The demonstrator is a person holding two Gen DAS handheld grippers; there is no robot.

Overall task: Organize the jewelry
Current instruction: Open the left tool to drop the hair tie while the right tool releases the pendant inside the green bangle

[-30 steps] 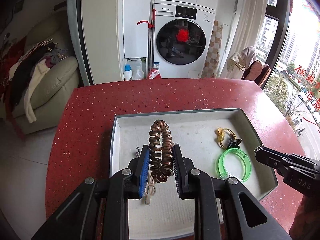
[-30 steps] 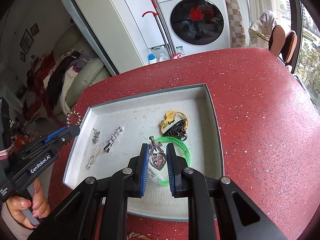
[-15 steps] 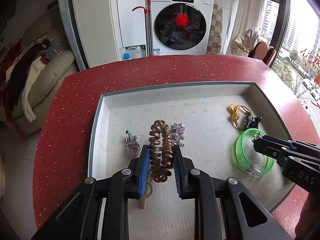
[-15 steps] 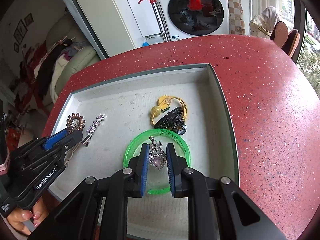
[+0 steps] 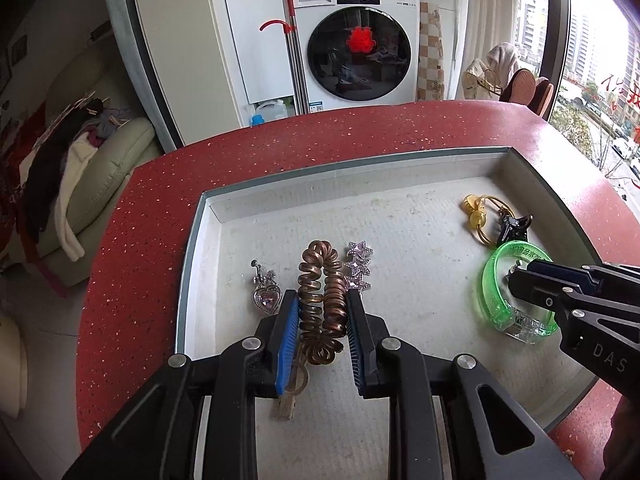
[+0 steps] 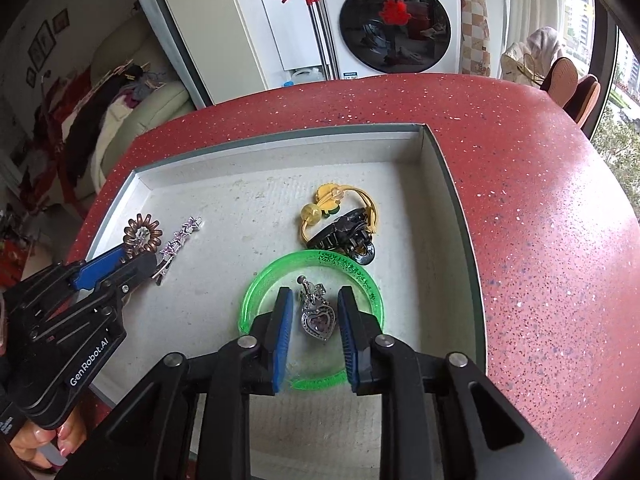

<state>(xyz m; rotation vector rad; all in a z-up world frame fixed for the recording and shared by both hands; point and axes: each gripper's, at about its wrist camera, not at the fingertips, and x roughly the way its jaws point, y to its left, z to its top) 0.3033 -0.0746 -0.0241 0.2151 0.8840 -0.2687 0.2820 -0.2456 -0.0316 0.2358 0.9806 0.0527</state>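
My left gripper (image 5: 322, 300) is shut on a copper spiral hair tie (image 5: 322, 300), held low over the left part of the grey tray (image 5: 360, 160). Below it lie a silver heart pendant (image 5: 266, 298), a star hair clip (image 5: 358, 266) and a beige clip (image 5: 290, 394). My right gripper (image 6: 314, 300) has its jaws slightly apart around a second silver heart pendant (image 6: 318, 316), which sits inside the green bangle (image 6: 260, 280); whether the pads still touch it is unclear. A yellow hair tie (image 6: 328, 204) and a black claw clip (image 6: 344, 232) lie just beyond.
The tray rests on a red speckled table (image 6: 540, 200) with a rounded edge. A washing machine (image 5: 360, 40) and a sofa (image 5: 92, 184) with clothes stand beyond. The left gripper also shows in the right wrist view (image 6: 138, 260), the right one in the left wrist view (image 5: 516, 280).
Both grippers have moved forward and down into the tray. The right jaws have spread a little around the heart pendant, now inside the green bangle. The left gripper still holds the spiral tie.
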